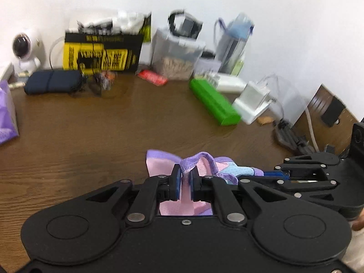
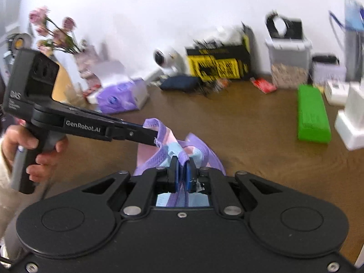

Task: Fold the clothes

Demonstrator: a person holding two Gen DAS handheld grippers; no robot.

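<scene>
Left wrist view shows the left gripper [image 1: 185, 177] with its blue pads nearly together, pinching the purple trim of a small pink, light-blue and purple knit garment [image 1: 159, 161]. The garment is lifted just above the brown wooden table [image 1: 91, 132]. The right gripper [image 2: 182, 170] is fully closed on another part of the same trim. I think the thin trim may slip out if the two grippers pull apart too strongly. Behind, a clear plastic box [image 1: 176, 54] holds something beige, too blurred to name.
</scene>
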